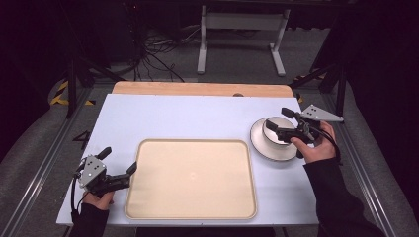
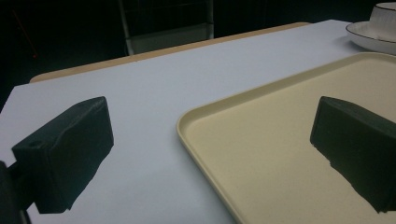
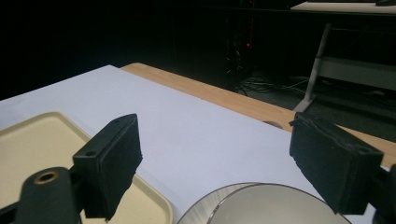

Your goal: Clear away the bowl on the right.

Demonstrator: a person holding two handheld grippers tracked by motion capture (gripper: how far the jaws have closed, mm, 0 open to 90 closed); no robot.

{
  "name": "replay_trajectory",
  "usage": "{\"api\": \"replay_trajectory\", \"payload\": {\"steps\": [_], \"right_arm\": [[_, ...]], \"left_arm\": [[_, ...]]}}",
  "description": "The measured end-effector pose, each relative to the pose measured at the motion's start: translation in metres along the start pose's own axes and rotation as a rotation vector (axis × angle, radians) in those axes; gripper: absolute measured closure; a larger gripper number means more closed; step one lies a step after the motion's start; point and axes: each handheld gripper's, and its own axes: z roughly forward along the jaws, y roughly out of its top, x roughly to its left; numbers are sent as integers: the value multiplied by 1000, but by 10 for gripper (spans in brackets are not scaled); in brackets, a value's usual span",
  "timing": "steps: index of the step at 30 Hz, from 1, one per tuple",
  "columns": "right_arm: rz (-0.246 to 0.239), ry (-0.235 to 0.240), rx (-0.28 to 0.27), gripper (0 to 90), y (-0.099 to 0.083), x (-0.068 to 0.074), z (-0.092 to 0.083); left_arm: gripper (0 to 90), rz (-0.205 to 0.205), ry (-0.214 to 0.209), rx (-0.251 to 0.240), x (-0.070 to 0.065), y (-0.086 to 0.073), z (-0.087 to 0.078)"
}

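Right gripper — jaws apart, above white dark-rimmed ceramic bowl on matching saucer | left gripper — jaws apart, straddling cream plastic tray's near-left rim

Looks like a lab / recording setup, not a home. Dark, black-curtained surroundings w/ lit table in the middle: white sheet over a wooden top. Aluminium frame rails run along both sides, loose cables lie on the grey floor behind, hazard tape at left, white desk frame at back.
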Motion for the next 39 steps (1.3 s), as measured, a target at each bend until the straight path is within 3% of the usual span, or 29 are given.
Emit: {"api": "replay_trajectory", "payload": {"steps": [21,26,29,32,39], "right_arm": [[23,-107,20,171,0,-33,-17],[27,-138,70,192,0,-37,-17],[30,-179,134,230,1,-41,-15],[63,-192,187,278,2,-44,-12],[91,-244,324,342,3,-52,-6]], "left_arm": [[1,0,4,2,-1,0,0],[1,0,4,2,-1,0,0],[1,0,3,3,-1,0,0],[1,0,3,3,-1,0,0],[1,6,2,8,-1,0,-1]]}}
